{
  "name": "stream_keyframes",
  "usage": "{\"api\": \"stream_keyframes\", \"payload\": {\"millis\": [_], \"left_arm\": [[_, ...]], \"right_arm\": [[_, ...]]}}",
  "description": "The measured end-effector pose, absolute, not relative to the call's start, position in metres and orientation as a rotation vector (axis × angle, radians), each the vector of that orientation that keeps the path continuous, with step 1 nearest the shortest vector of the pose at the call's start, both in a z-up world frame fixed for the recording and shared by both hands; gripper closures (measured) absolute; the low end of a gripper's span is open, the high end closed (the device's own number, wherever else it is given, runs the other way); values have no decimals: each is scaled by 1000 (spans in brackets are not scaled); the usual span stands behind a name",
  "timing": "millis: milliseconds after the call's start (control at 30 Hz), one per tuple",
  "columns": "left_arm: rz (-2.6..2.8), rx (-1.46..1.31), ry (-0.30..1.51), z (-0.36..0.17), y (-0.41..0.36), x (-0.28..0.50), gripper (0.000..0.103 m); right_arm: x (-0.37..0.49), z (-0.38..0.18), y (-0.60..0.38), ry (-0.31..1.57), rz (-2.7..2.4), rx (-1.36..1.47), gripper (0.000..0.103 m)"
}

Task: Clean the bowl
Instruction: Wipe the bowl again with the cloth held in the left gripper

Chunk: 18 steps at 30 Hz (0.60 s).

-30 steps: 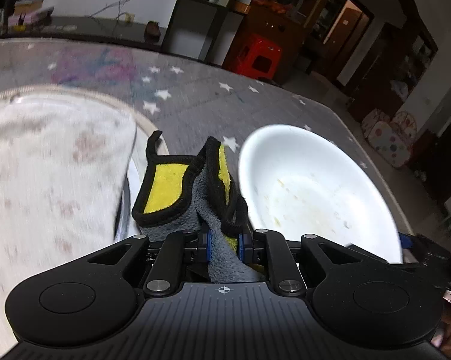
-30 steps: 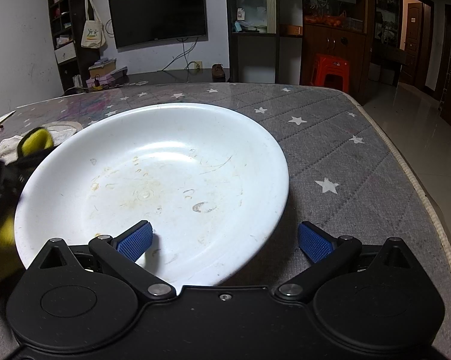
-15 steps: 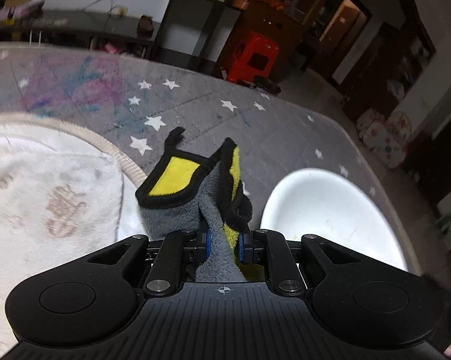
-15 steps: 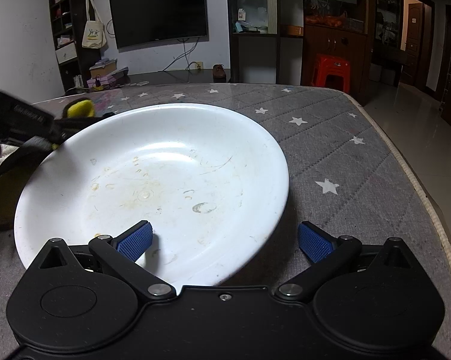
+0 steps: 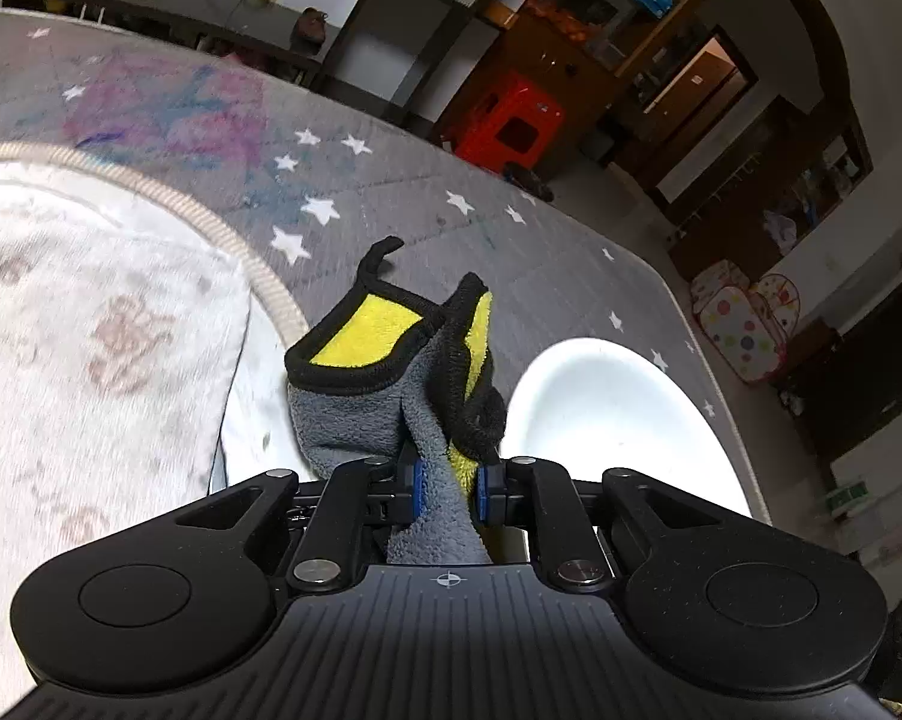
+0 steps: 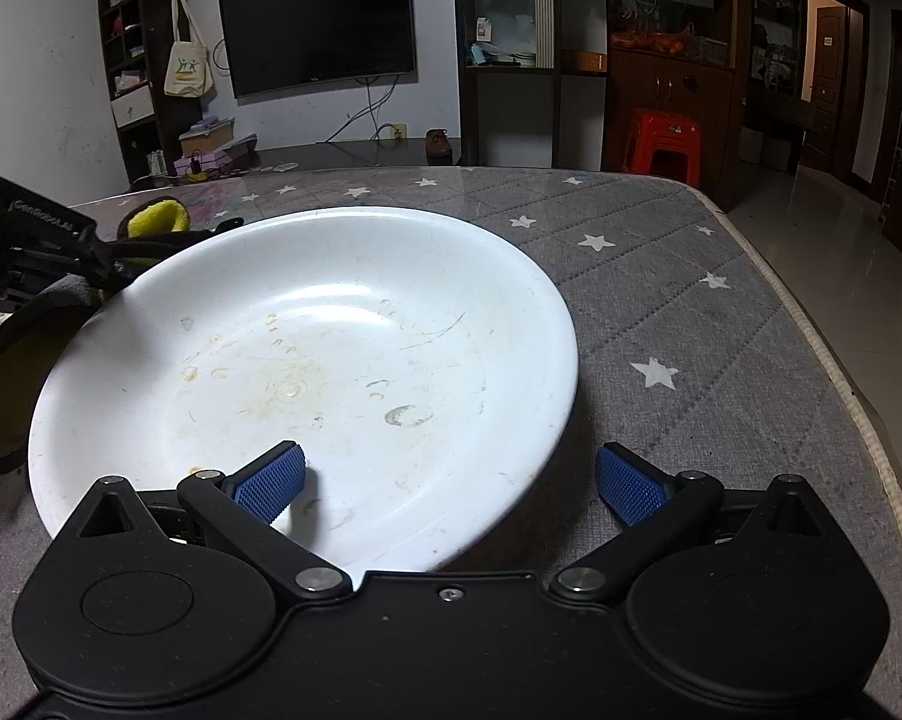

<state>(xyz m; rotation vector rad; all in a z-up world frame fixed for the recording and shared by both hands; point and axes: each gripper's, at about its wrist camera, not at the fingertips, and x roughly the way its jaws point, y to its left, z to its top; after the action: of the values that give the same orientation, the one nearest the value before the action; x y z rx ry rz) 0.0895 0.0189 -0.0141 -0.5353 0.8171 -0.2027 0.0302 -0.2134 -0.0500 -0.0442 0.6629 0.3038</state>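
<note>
A wide white bowl (image 6: 331,360) with dried yellowish food marks sits on the grey star-patterned table cover (image 6: 721,360). My right gripper (image 6: 450,483) is open, its jaws standing either side of the bowl's near rim, the left pad over the inside, the right outside. My left gripper (image 5: 448,489) is shut on a grey and yellow cleaning cloth (image 5: 391,372) with black edging, held above the table left of the bowl (image 5: 619,420). The cloth and left gripper also show at the left edge of the right wrist view (image 6: 61,258).
A round whitish towel or mat (image 5: 91,330) with a corded rim lies on the table left of the cloth. The table's right edge (image 6: 811,330) drops to the floor. A red stool (image 6: 661,138), TV and shelves stand beyond.
My left gripper with the cloth has risen and drawn back from the bowl, which now lies lower right in its view. The right gripper and bowl have not moved.
</note>
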Motion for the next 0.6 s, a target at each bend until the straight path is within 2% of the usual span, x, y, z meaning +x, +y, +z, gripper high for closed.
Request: {"api": "stream_keyframes", "payload": {"millis": [200, 600], "left_arm": [[-217, -588, 826, -19, 24, 74, 88], [-205, -611, 824, -22, 24, 107, 88]], "right_arm": [[30, -50, -214, 663, 304, -44, 0], [30, -50, -214, 662, 304, -44, 0]]}}
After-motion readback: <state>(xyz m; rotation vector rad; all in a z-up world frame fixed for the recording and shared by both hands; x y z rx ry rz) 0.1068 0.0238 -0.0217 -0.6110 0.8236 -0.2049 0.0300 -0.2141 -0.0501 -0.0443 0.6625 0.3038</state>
